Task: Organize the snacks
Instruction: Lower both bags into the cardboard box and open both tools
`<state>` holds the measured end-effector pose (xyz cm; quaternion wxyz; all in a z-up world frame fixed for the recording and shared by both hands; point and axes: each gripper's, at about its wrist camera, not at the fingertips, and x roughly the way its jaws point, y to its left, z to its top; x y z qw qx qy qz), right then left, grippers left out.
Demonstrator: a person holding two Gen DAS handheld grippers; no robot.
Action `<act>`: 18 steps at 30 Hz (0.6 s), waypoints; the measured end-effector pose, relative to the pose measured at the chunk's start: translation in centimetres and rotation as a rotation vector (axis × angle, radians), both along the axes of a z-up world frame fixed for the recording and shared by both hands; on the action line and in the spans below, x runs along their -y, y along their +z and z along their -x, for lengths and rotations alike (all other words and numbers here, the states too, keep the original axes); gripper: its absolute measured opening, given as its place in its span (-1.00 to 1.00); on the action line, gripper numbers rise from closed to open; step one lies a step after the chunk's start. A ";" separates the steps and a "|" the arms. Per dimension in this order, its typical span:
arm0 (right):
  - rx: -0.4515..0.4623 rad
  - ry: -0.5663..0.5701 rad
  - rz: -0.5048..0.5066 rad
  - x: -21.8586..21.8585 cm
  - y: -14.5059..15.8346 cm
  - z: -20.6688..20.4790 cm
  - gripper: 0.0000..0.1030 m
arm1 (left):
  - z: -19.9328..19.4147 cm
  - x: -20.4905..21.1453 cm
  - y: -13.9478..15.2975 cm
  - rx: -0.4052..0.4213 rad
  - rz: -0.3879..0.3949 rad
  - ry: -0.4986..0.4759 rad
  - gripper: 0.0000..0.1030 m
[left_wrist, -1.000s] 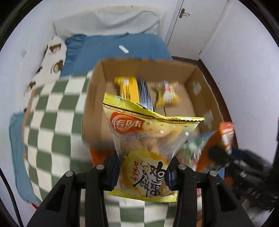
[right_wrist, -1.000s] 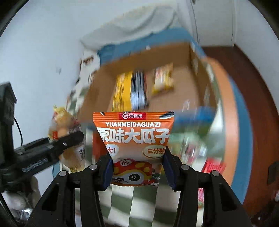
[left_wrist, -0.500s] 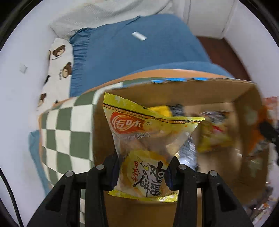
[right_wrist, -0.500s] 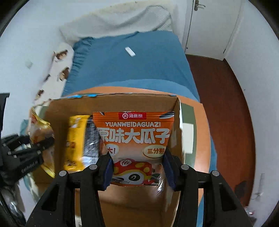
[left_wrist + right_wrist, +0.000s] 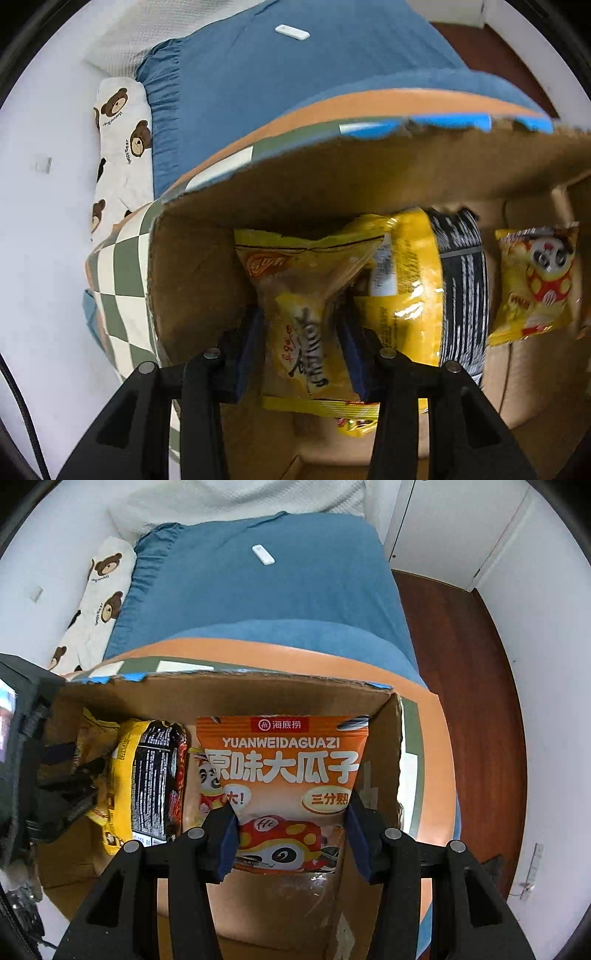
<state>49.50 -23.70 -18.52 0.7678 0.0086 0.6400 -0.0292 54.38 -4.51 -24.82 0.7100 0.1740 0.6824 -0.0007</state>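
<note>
An open cardboard box (image 5: 369, 177) lies below both grippers. In the left wrist view my left gripper (image 5: 301, 332) is shut on a yellow biscuit bag (image 5: 303, 280), low inside the box by its left wall. A yellow-and-black pack (image 5: 436, 288) and a small yellow panda bag (image 5: 532, 288) lie in the box to the right. In the right wrist view my right gripper (image 5: 291, 827) reaches into the box (image 5: 258, 694) near its right wall. An orange sunflower seed bag (image 5: 284, 764) stands between its pads, which still touch it while the jaws are opening.
The box rests on a green-and-white checkered cloth (image 5: 118, 273) over an orange-edged table. Behind it is a bed with a blue cover (image 5: 258, 602), a bear-print pillow (image 5: 122, 147) and a small white object (image 5: 263, 554). Dark wooden floor (image 5: 461, 701) runs along the right.
Both grippers have travelled forward and down, from in front of the box to inside it, each with its bag. The yellow bag now sits lower and tilted between the left pads.
</note>
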 end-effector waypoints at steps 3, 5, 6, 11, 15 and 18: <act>-0.032 -0.010 0.002 0.3 -1.1 -0.4 0.47 | -0.6 -0.6 0.6 -0.002 0.042 0.047 -0.10; -0.047 -0.013 -0.047 0.3 -1.7 -0.6 0.68 | -0.9 -1.1 1.0 -0.018 0.104 0.098 0.22; -0.050 -0.017 -0.054 0.2 -2.0 -0.6 0.74 | -1.0 -1.3 1.0 -0.024 0.131 0.115 0.48; -0.051 -0.030 -0.084 -0.7 -2.1 -0.1 0.87 | -0.6 -1.3 1.8 0.001 0.169 0.121 0.87; -0.036 -0.028 -0.084 -1.5 -1.5 0.6 0.87 | 0.4 -1.2 2.6 0.003 0.214 0.142 0.87; -0.020 -0.034 -0.080 -1.7 -1.1 1.4 0.87 | 1.5 -1.1 3.4 0.020 0.221 0.148 0.87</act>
